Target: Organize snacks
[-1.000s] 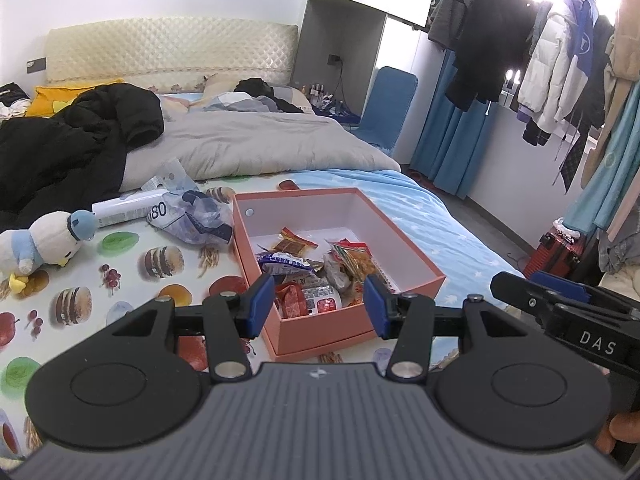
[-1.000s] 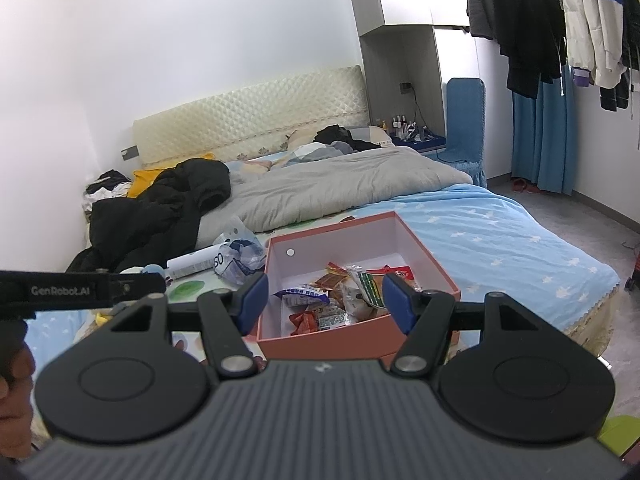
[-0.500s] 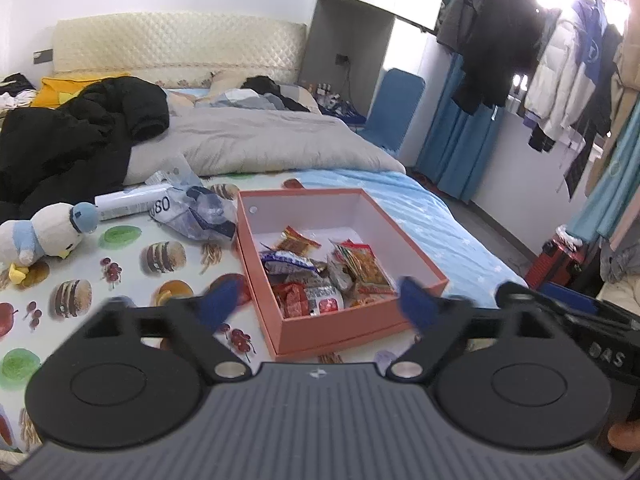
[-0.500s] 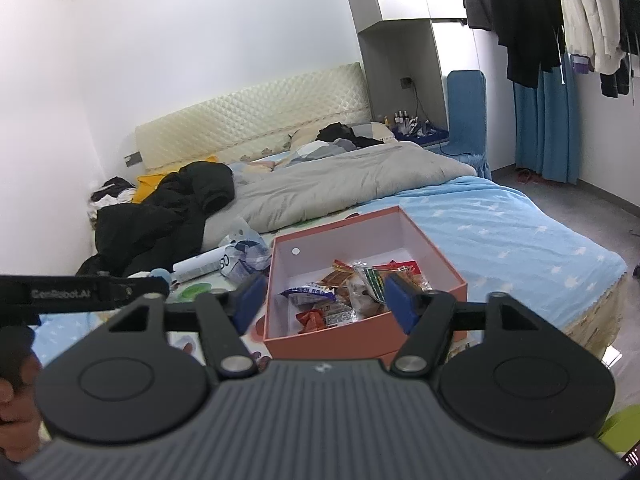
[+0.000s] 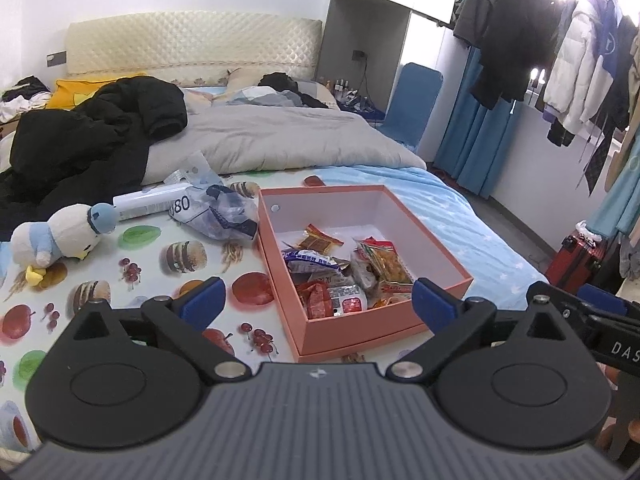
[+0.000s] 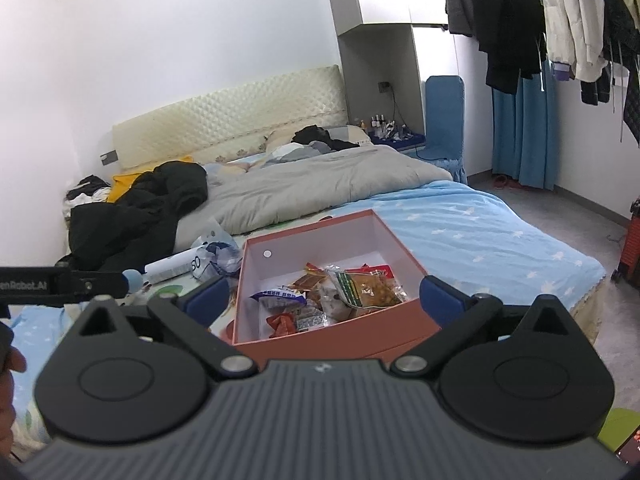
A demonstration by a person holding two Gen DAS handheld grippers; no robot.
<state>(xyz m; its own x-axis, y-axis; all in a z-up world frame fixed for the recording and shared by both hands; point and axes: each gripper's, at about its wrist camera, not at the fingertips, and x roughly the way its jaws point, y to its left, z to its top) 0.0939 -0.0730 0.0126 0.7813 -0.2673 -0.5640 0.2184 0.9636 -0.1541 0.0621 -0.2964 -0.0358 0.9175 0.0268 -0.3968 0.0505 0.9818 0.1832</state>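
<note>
L gripper [image 5: 316, 300]: jaws just opened wide, empty | R gripper [image 6: 322, 298]: jaws just opened wide, empty | snack packets [image 5: 340, 268] piled in near end of pink box [image 5: 440, 248] on bed [image 5: 460, 216] | plush penguin [image 5: 60, 236] left of box, well apart

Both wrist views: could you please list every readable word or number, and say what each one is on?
"80": crumpled plastic bag left of the pink box.
"DAS": right gripper's arm.
"enRobot.AI", cut off at the frame's edge: left gripper's arm.
Snack wrappers: print too small.
</note>
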